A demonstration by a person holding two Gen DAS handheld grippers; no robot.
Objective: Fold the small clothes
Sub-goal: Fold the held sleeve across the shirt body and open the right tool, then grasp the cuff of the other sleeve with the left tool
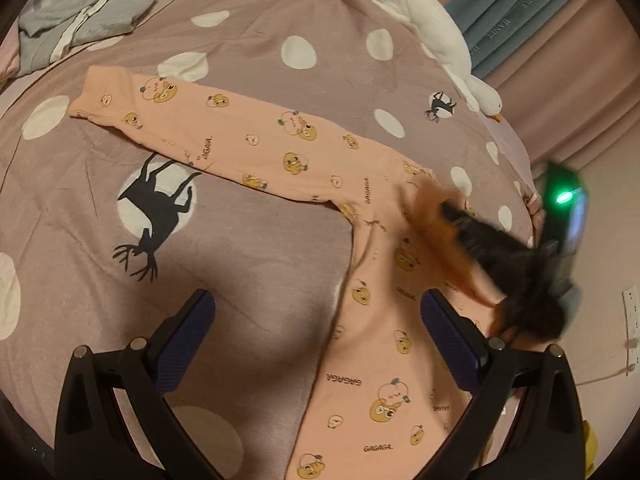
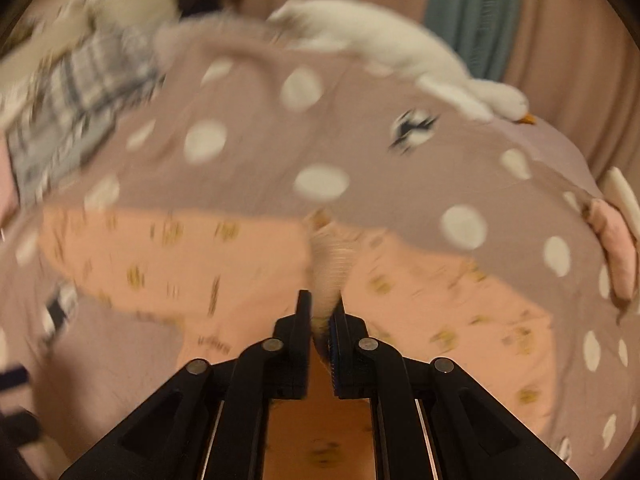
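A small peach long-sleeved top (image 1: 372, 344) with yellow cartoon prints lies spread on the bed. One sleeve (image 1: 208, 120) stretches out to the far left. My left gripper (image 1: 320, 328) is open above the top's left side edge, holding nothing. My right gripper (image 2: 322, 320) is shut on the top's ribbed cuff or collar (image 2: 330, 268) and lifts it; the view is motion-blurred. In the left wrist view the right gripper (image 1: 444, 208) shows as a dark blur at the right, over the top, with peach cloth in it.
The bed has a mauve cover (image 1: 248, 264) with white dots and black deer prints. A white plush goose (image 1: 432, 32) lies along the far right edge. A grey garment (image 1: 80, 20) and plaid pillow lie at the far left. Curtains (image 1: 568, 64) hang behind.
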